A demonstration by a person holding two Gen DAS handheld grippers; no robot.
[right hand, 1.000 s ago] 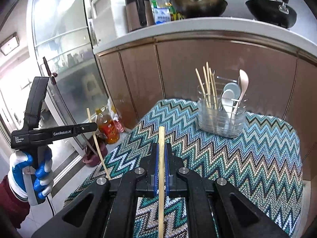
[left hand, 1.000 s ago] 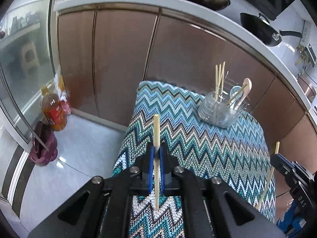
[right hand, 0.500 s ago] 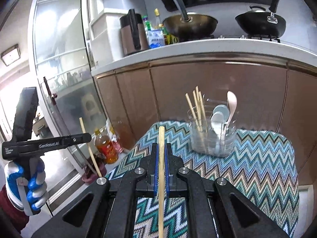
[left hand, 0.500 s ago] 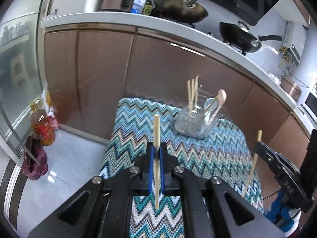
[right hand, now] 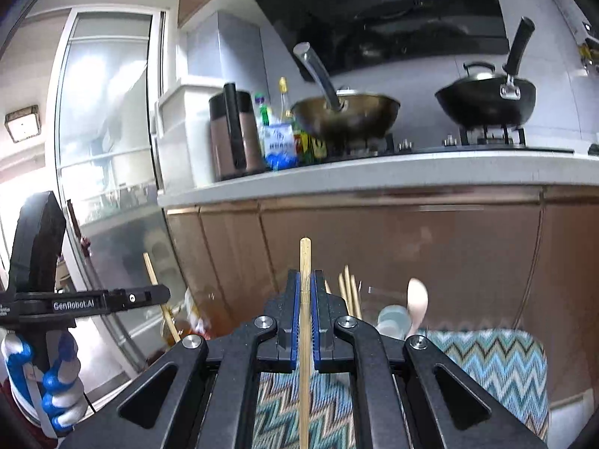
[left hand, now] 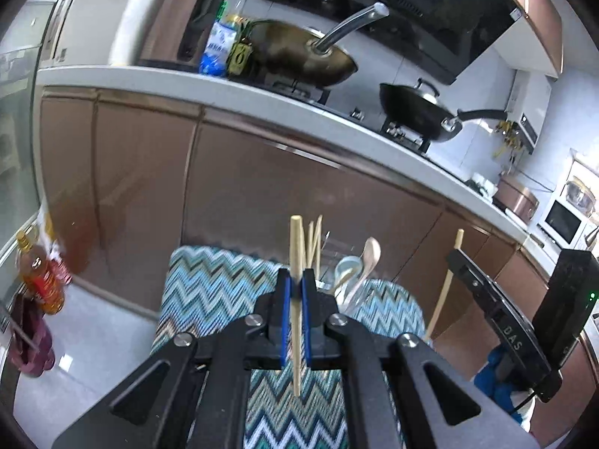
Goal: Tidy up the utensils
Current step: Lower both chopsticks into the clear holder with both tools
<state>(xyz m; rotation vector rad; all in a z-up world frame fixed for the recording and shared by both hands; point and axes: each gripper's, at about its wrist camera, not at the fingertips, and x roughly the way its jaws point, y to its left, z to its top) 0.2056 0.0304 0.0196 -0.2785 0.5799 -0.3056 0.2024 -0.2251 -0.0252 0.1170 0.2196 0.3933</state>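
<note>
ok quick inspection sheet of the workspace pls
surface: table under a zigzag cloth, bare parts only.
job's things: clear utensil holder with chopsticks and spoons; one chopstick in the left hand-held gripper, another chopstick in the right hand-held gripper.
clutter: nothing seen on the cloth.
grippers: both shut on chopsticks, held upright.
cables: nothing seen.
surroundings: kitchen counter, two woks, bottles on the floor.

Both your grippers are matte black with blue pads on the fingers (left hand: 286, 321) and round silver screws at the linkage pivots. Your left gripper (right hand: 161, 293) has "GenRobot.AI" in white down its side, the right gripper (left hand: 455, 258) shows "DAS" and a tiny green light. You're wearing blue-and-white gloves (right hand: 56, 385), with a dark red sleeve (right hand: 9, 404) on the left.
</note>
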